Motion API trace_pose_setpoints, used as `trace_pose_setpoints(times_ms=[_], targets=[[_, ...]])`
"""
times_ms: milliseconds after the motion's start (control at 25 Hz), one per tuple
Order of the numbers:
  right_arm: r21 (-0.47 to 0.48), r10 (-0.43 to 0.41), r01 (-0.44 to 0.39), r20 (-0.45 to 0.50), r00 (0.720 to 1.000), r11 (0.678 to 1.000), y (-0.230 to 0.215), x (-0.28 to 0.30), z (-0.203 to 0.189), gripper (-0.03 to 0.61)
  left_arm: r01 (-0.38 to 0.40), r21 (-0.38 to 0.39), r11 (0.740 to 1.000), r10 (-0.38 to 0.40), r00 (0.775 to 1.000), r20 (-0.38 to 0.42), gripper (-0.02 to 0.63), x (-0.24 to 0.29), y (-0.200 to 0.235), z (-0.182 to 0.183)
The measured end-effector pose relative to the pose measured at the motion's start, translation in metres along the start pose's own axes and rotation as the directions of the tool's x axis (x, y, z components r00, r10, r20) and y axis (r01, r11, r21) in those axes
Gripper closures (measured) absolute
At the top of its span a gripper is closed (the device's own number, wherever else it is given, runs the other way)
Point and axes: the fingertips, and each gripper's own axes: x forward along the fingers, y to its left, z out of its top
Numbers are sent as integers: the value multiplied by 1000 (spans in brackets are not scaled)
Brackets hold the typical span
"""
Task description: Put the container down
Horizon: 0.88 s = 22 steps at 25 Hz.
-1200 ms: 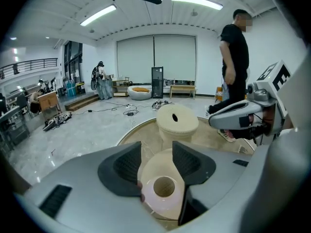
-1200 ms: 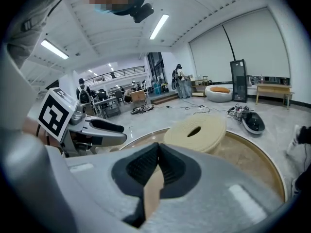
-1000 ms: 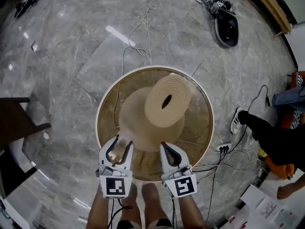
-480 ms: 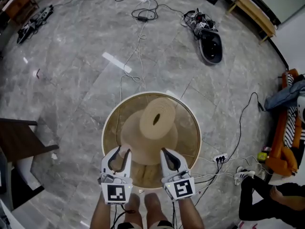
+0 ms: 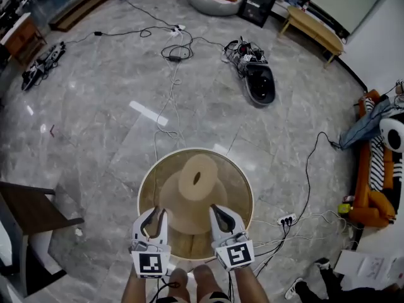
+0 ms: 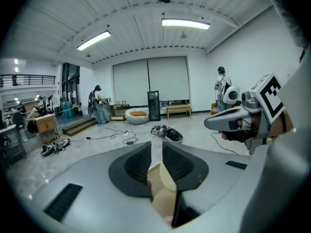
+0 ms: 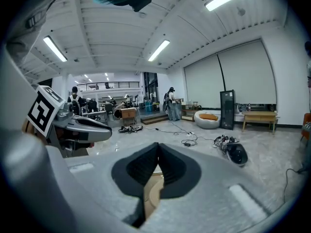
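Note:
The container [image 5: 146, 178] is a round, shallow woven basket with a pale rim, lying on the grey marble floor in front of the person's feet. A straw hat [image 5: 197, 177] lies inside it. Both grippers hang above its near edge, well clear of it. My left gripper [image 5: 158, 212] is closing, a narrow gap remains between its pads [image 6: 138, 161], and nothing is pinched there. My right gripper [image 5: 216, 208] has its pads [image 7: 170, 164] meeting at the tips and holds nothing. Tan basket shows below the jaws in the left gripper view [image 6: 165, 191] and the right gripper view [image 7: 153, 193].
A dark wooden table [image 5: 25, 210] stands at the left. Cables [image 5: 170, 49] trail across the floor beyond the basket. A black device [image 5: 259, 84] lies farther back. A power strip [image 5: 287, 219] with cords sits to the right. An orange sofa [image 5: 369, 188] is at the far right.
The head view has risen, so the basket and hat look smaller and farther below. Both grippers keep their place in the view. The left jaws have narrowed.

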Motion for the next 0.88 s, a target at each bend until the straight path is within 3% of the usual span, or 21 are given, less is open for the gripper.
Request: trace_pose_setpoints(times_ms=[480,880], targets=[[-7,-86,87,60,994,996,-9,-54,105,578,-13,-21,1000,15,997,81,568,-53,16,113],[-27,-125,129,110,986,991,1,-118,164,578,27,-20,999,-25,994,104,595,-116,-5,167]])
